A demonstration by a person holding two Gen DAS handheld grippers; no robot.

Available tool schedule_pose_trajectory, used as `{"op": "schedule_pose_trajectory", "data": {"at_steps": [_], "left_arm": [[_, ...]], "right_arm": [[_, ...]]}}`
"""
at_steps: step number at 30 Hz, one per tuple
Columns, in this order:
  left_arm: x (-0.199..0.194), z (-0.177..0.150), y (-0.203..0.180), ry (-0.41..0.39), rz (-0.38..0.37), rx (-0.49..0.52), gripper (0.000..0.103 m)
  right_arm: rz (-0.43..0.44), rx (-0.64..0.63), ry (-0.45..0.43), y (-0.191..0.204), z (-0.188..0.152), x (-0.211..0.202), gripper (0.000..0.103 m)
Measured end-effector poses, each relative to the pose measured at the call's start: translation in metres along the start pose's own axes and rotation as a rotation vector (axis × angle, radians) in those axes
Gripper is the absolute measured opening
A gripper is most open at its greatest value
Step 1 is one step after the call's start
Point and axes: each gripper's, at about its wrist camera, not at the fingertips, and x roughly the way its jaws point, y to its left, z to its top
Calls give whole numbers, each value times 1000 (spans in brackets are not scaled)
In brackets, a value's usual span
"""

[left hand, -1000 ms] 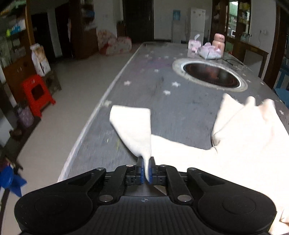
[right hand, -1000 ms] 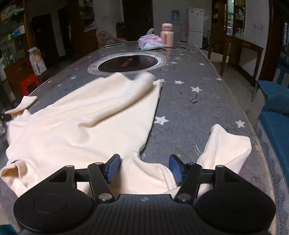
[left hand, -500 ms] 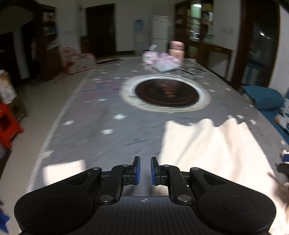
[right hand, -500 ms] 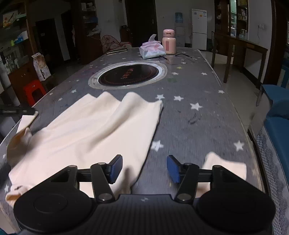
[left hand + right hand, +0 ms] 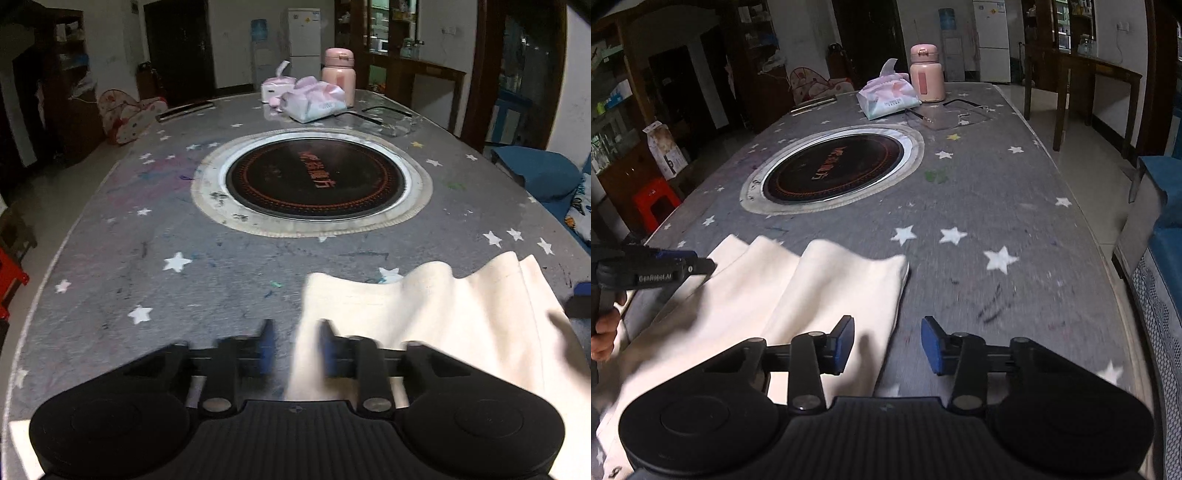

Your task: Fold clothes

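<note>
Cream garment (image 5: 827,295) lies under both empty grippers; the left gripper (image 5: 295,347) gapes narrowly, the right gripper (image 5: 888,345) is closing and may pinch only one layer.

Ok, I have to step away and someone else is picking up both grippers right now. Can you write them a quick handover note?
Left gripper: fingers a little apart, holding nothing; the garment's left edge lies in the gap between them.
Right gripper: jaws closing, nothing between them; it sits over bare tablecloth just right of the garment.
Cream garment: lies on the starred grey table, near end, rumpled, with wavy folds along its far edge.
Done: garment laid out on the table and partly gathered.
Left: smooth it and finish the folds. The tissue pack and pink bottle at the far end are well clear.
</note>
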Motion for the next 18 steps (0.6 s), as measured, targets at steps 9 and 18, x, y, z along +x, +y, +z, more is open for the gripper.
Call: {"op": "schedule_pose_trajectory", "data": {"at_steps": [9, 18], "left_arm": [[-2, 4, 5, -46, 38, 30, 3], [4, 14, 22, -61, 90, 5, 2]], "right_arm": [[3, -24, 45, 4, 18, 32, 25], [-7, -54, 13, 8, 30, 40, 4]]}}
